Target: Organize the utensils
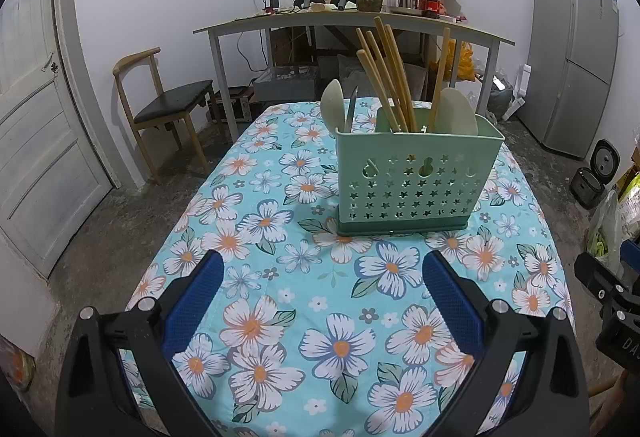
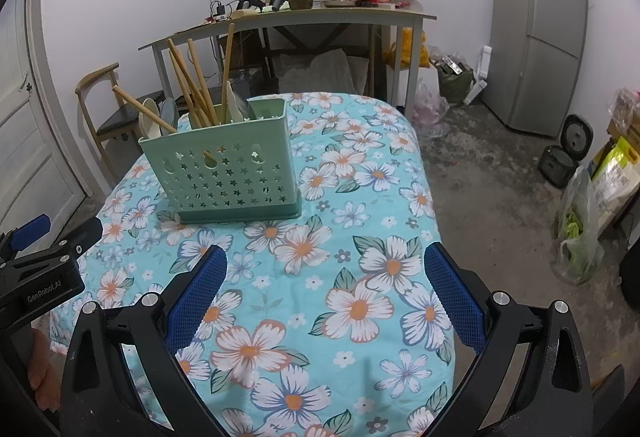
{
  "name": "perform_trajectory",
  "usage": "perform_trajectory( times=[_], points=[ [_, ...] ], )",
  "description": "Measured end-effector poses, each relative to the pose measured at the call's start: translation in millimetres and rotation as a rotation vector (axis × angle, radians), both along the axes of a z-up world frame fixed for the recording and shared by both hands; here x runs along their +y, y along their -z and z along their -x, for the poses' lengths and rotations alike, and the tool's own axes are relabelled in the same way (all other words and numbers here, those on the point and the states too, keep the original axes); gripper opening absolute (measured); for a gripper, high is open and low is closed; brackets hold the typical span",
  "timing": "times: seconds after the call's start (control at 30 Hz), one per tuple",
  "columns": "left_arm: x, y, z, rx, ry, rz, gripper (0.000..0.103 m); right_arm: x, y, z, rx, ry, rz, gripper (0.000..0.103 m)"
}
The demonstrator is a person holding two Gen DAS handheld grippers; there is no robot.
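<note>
A green perforated utensil holder point(image 1: 412, 181) stands upright on the floral tablecloth point(image 1: 280, 277), also in the right wrist view point(image 2: 228, 173). It holds several wooden chopsticks point(image 1: 386, 77), pale spoons point(image 1: 334, 107) and a metal utensil point(image 1: 351, 109). My left gripper point(image 1: 322, 273) is open and empty, hovering over the cloth in front of the holder. My right gripper point(image 2: 326, 269) is open and empty, in front and to the right of the holder. Each gripper's body shows at the edge of the other's view: right point(image 1: 612, 297), left point(image 2: 40, 265).
A wooden chair point(image 1: 168, 105) stands at the far left of the table. A cluttered desk point(image 1: 352, 17) stands behind it. A grey fridge point(image 1: 576, 49) and a rice cooker point(image 1: 596, 173) are at right, with bags point(image 2: 580, 229) on the floor.
</note>
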State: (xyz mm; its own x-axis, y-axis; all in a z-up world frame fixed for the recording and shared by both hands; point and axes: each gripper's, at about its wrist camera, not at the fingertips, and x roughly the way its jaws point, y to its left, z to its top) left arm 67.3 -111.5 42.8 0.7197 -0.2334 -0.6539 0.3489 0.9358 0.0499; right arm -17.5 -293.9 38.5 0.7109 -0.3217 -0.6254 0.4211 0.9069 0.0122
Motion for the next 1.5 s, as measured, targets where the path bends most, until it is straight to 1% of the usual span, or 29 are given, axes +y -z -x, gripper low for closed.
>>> perform_trajectory(
  times=[1.5],
  points=[
    [-1.9, -3.0, 0.1, -0.002, 0.000, 0.001, 0.097, 0.6, -1.3, 1.3, 0.000, 0.000, 0.000, 0.095]
  ],
)
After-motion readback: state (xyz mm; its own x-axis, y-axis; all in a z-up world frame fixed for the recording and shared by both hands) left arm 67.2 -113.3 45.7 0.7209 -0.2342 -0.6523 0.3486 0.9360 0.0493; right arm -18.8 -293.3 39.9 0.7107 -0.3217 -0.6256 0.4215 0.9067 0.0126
